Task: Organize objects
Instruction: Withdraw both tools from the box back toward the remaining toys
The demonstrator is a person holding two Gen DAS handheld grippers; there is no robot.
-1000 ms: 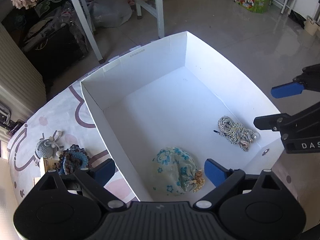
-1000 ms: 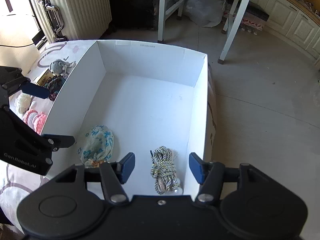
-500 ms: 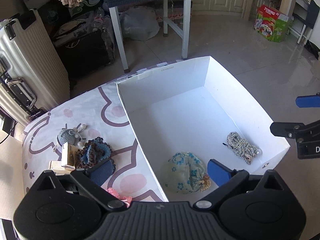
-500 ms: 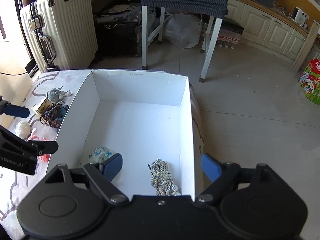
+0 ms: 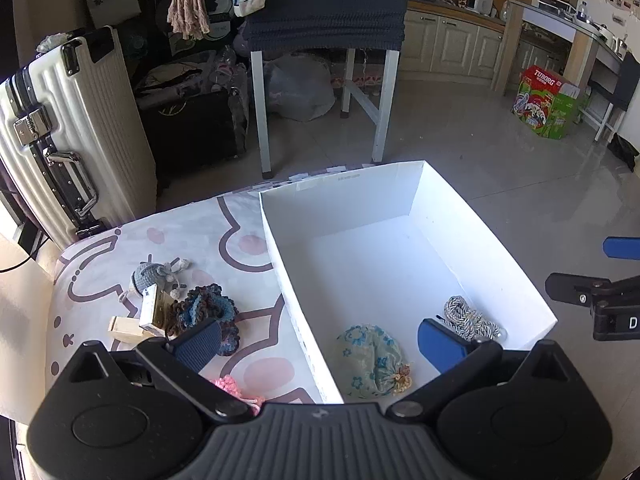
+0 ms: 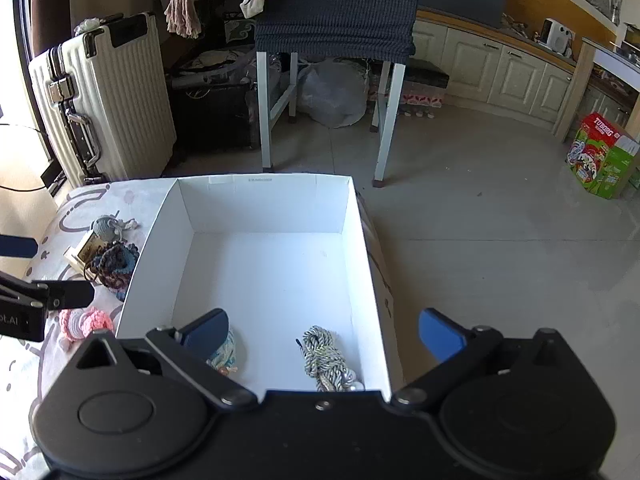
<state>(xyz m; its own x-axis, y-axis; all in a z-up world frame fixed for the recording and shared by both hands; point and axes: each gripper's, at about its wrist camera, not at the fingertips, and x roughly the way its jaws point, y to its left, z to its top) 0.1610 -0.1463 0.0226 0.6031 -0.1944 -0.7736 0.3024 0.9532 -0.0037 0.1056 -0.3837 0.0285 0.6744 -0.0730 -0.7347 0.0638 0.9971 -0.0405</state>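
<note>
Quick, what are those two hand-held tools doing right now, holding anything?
Left tool: open, holding nothing, jaws just opened wider.
Right tool: open, holding nothing, jaws just opened wider.

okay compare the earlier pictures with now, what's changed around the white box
Both grippers have pulled up and back from the white box, so more of the room shows. The right gripper has just been opening its jaws, now wide with nothing gripped; the left gripper widened slightly, also empty. The rope bundle and floral pouch lie in the box as before.
</note>
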